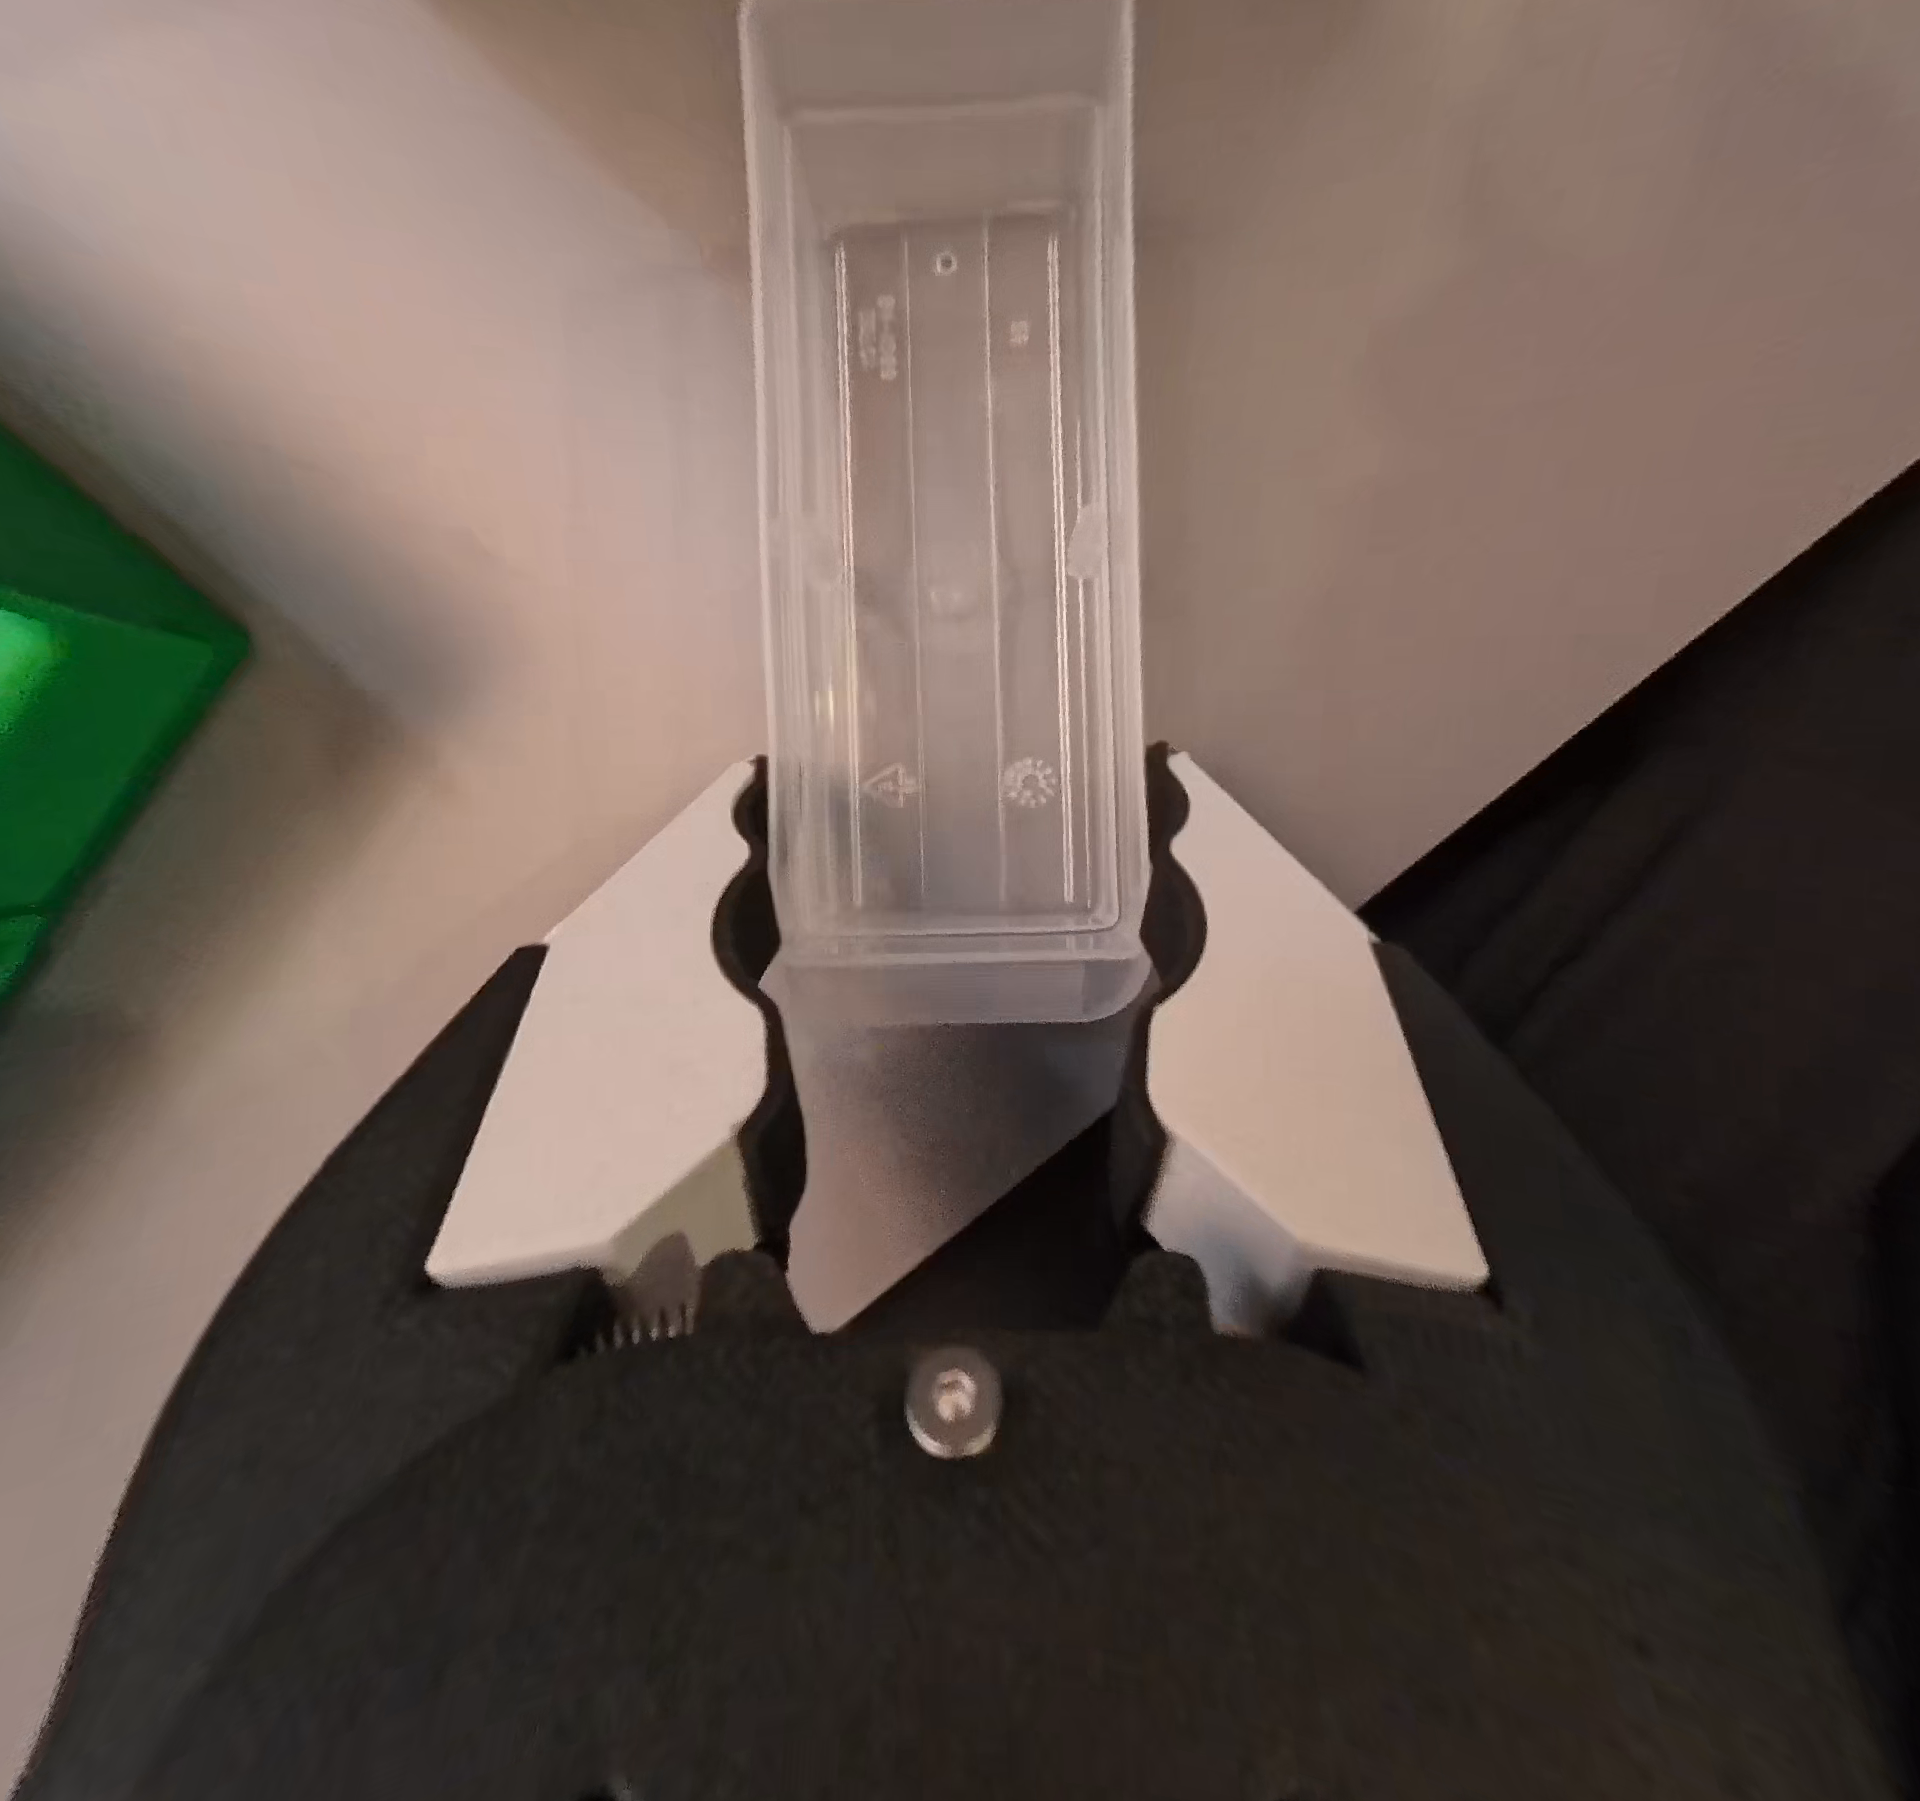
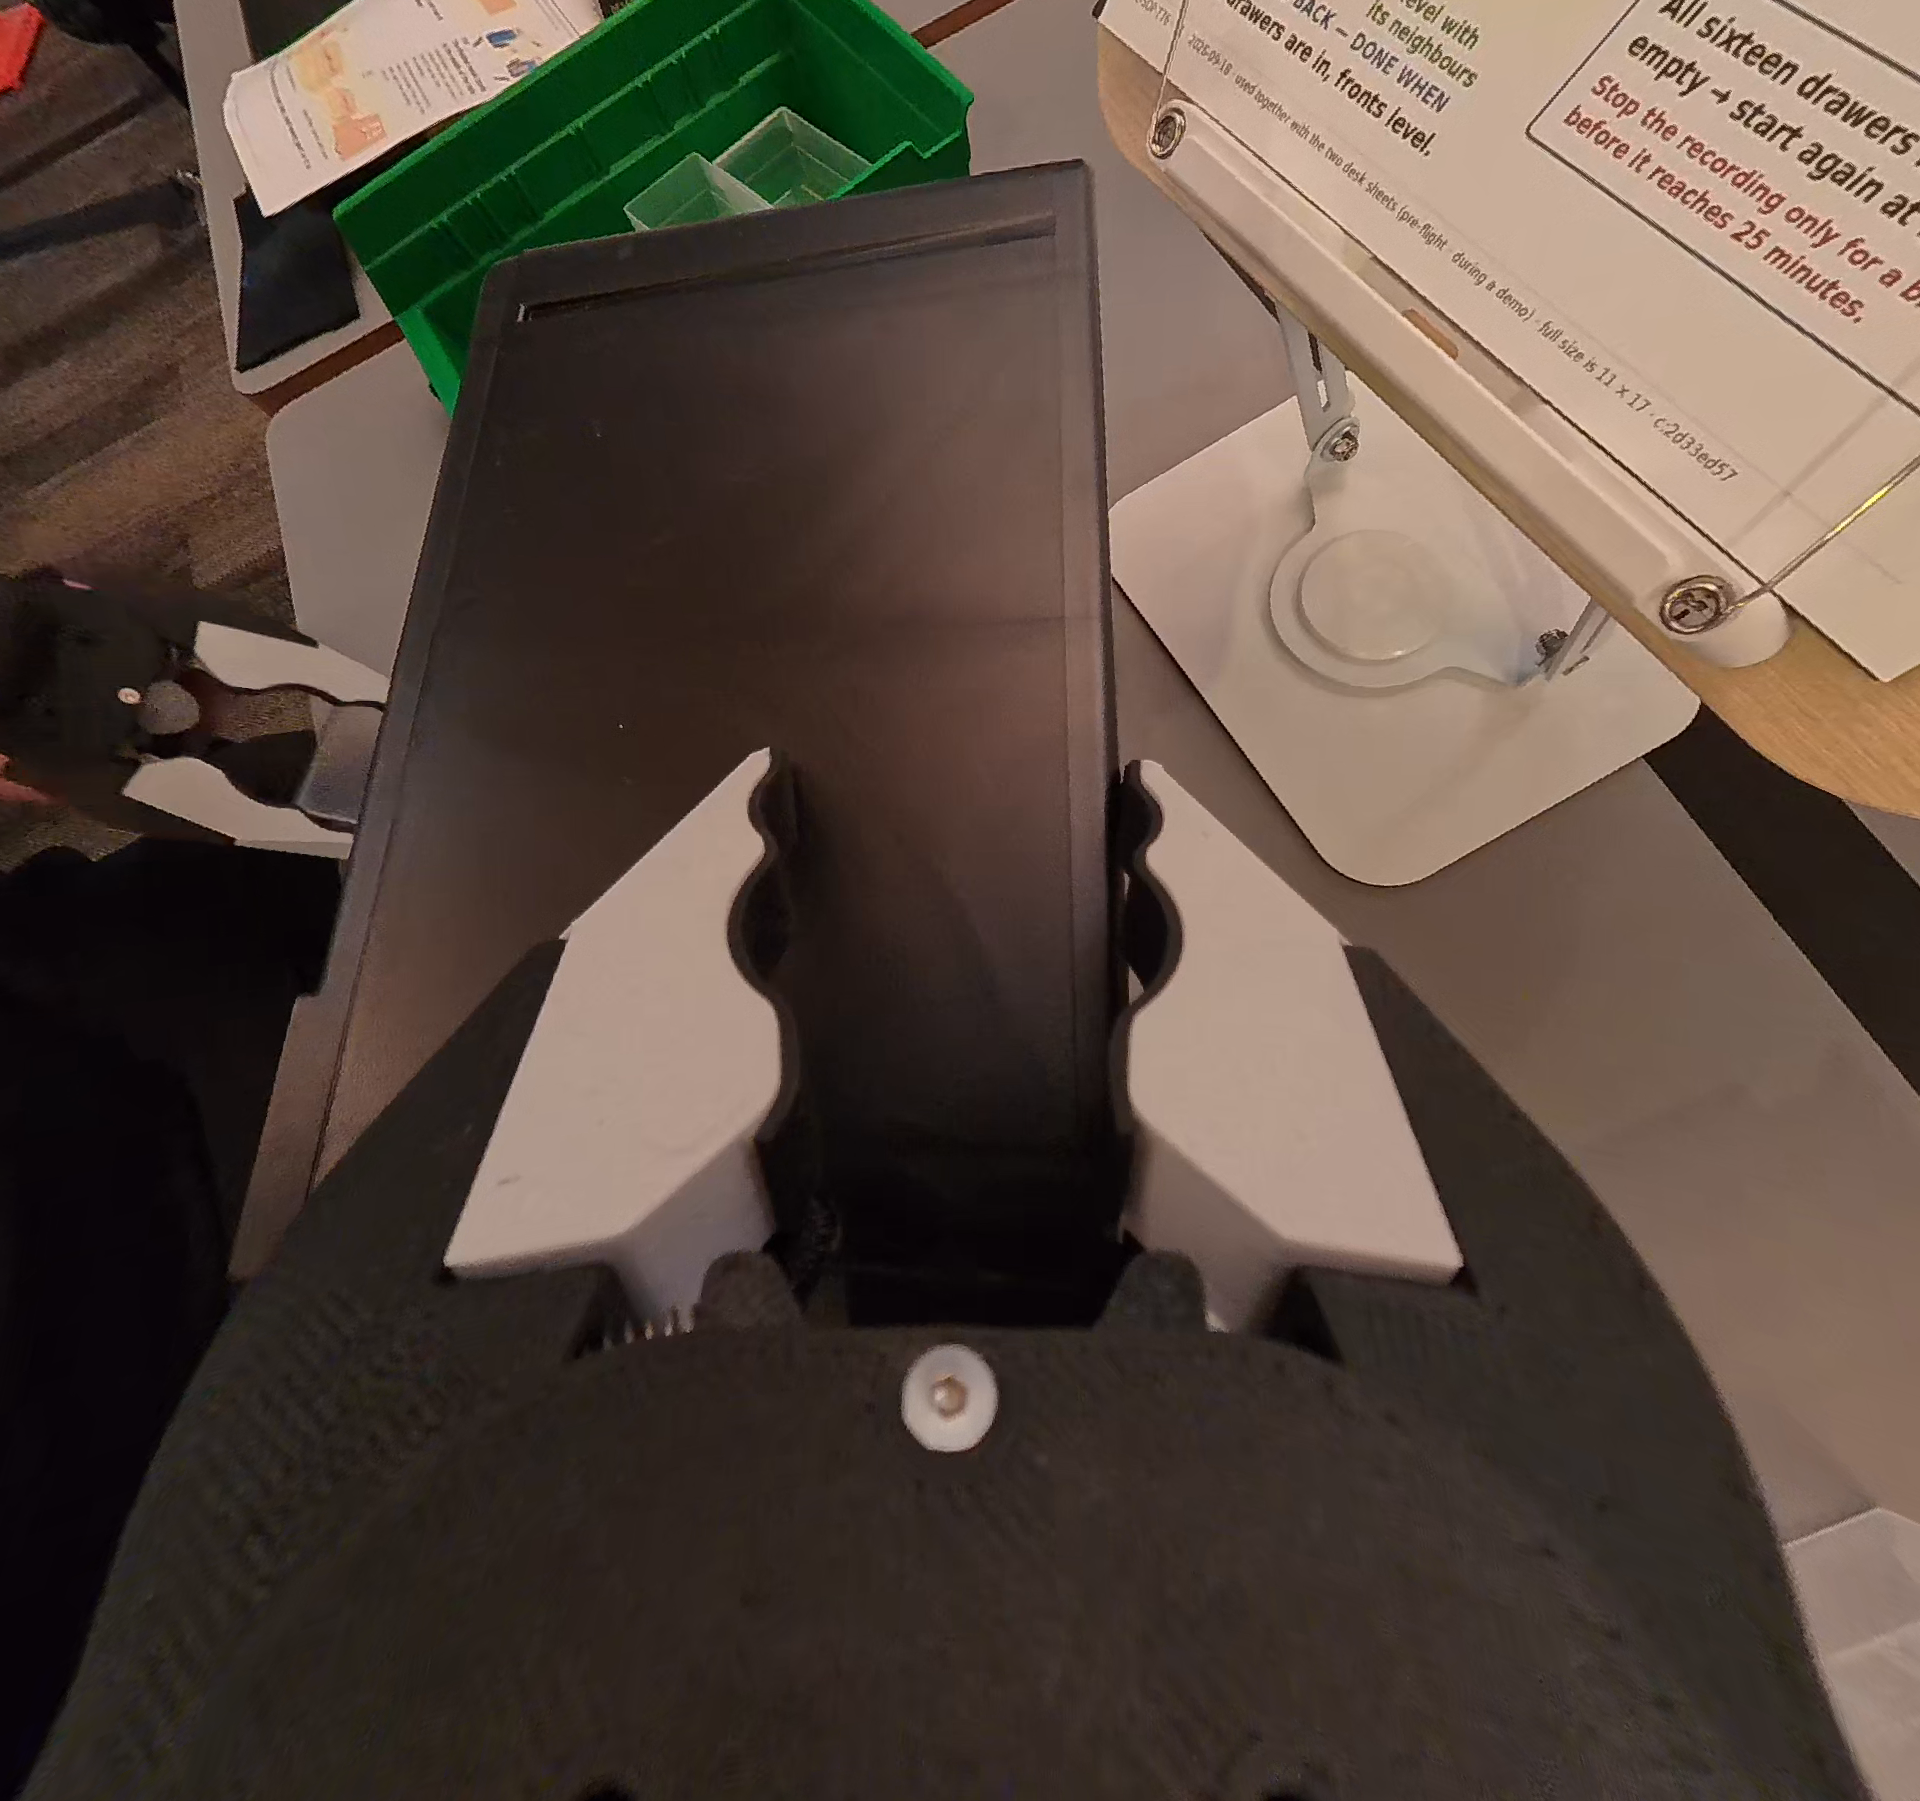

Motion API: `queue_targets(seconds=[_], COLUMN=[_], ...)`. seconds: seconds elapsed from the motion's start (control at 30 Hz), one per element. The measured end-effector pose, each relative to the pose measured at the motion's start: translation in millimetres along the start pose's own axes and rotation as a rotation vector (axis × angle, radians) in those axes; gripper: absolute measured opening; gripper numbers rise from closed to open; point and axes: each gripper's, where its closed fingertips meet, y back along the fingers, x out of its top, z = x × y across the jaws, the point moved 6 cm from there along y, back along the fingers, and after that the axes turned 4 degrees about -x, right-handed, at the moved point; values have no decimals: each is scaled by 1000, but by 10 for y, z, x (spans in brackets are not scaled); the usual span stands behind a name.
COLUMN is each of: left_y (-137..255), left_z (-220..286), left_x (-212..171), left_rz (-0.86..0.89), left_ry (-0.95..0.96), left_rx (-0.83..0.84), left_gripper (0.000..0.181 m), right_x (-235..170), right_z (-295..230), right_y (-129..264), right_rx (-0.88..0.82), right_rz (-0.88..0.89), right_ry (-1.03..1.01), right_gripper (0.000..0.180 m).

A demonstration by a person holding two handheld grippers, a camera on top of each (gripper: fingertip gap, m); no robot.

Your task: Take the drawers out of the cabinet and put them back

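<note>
1. A clear plastic drawer (image 1: 940,546) was held at frame centre, gripped at its near end by the left claw (image 1: 956,878).
2. The black cabinet (image 2: 769,608) was clamped by the right claw (image 2: 951,920) above the bench (image 2: 1558,1024).
3. The drawer was judged light, stiff and slippery.

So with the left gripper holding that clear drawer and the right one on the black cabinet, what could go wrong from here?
1. The left gripper grips only the near end of the clear drawer, so the drawer could tilt or slip.
2. The right gripper appears to pinch just one edge of the black cabinet, so it may shift.
3. The white stand sits close beside the cabinet and could get bumped.
</note>
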Motion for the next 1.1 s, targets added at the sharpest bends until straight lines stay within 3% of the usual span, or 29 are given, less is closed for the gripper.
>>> queue_targets(seconds=[0.3, 0.5, 0.73, 1.1], left_y=[746, 710, 1255, 1075], left_z=[-126, -163, -58, -33], left_x=[804, 952, 1309, 1489], left_rz=[199, 264, 541, 696], left_ry=[16, 16, 45, 104], left_rx=[15, 26, 51, 105], left_gripper=[59, 58, 57, 57], right_x=[-1, -2, -1, -1], right_z=[-1, 0, 1, 7], right_y=[2, 4, 4, 8], right_rx=[-1, -2, -1, -7], right_rz=[-1, 0, 1, 2], right_ry=[0, -3, -3, -8], right_gripper=[63, 62, 62, 62])
